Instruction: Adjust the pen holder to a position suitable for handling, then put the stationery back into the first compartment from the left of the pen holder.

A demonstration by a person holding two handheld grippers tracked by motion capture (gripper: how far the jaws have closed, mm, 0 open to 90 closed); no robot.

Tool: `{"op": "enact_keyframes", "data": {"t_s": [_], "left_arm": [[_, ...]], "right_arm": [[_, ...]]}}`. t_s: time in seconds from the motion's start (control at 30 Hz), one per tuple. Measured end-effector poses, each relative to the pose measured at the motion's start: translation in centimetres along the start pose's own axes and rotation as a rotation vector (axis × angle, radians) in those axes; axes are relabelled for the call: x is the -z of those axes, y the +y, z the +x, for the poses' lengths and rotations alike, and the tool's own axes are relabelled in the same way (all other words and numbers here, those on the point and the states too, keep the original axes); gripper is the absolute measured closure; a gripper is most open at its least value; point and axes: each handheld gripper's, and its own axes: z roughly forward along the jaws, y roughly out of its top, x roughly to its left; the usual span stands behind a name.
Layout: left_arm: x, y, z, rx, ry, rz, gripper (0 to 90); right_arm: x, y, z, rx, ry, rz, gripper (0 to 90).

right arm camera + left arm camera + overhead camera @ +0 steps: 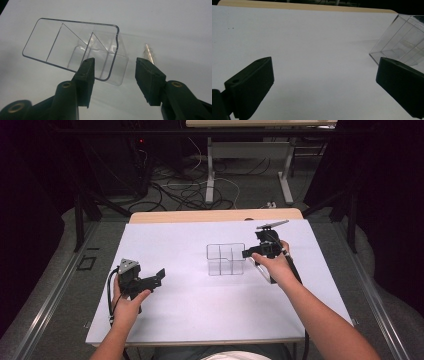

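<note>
A clear divided box (225, 259) stands empty mid-counter (190, 305); the right tool (113, 72), jaws spread, straddles its near corner; the left tool (159, 277), also spread, waits well apart; no grasp made yet.

- Table (150, 320): white top w/ a pale wood edge (215, 215) along the far side.
- Floor (65, 270): grey, carpet-like; metal rails (47, 307) run along both sides of the table.
- Cables (185, 190): black & white tangle on the floor beyond the table.
- Second desk (260, 124) at back, white legs (210, 170), pale top.
- Dark frame posts (78, 222) left & right.
- Surroundings very dark, prob. black curtains; small red light (142, 141) at back left.
- Light falls mostly on the table.
</note>
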Motion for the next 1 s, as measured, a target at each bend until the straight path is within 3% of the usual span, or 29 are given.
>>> {"op": "enact_keyframes", "data": {"t_s": [0.3, 0.43, 0.57, 0.7, 0.9, 0.93, 0.97, 1.0], "left_arm": [[0.0, 0.0, 0.0, -0.004, 0.003, 0.003, 1.6], [-0.1, 0.0, 0.0, -0.004, 0.003, 0.001, 1.7], [-0.2, -0.1, -0.1, -0.005, 0.003, 0.006, 1.7], [-0.2, -0.1, 0.0, -0.003, 0.003, 0.007, 1.7], [-0.2, -0.1, 0.0, -0.004, 0.004, 0.007, 1.7], [-0.2, -0.1, 0.0, -0.004, 0.003, 0.007, 1.8], [-0.2, -0.1, 0.0, -0.005, 0.003, 0.010, 1.8], [-0.2, -0.1, 0.0, -0.004, 0.004, 0.011, 1.8]], "right_arm": [[0.8, -0.1, -0.6, 0.081, 0.006, -0.013, 33.4], [0.8, -0.1, -0.9, 0.094, -0.003, -0.011, 28.1], [0.8, -0.3, -1.6, 0.139, -0.039, -0.012, 21.2], [0.4, -0.4, -2.3, 0.153, -0.062, 0.002, 15.7], [-0.1, -0.6, -3.4, 0.154, -0.074, 0.018, 17.7], [-0.3, -0.8, -3.6, 0.154, -0.093, 0.022, 25.9], [-0.3, -0.8, -3.6, 0.154, -0.093, 0.022, 25.9], [-0.3, -0.9, -3.9, 0.180, -0.094, 0.023, 32.0]]}}
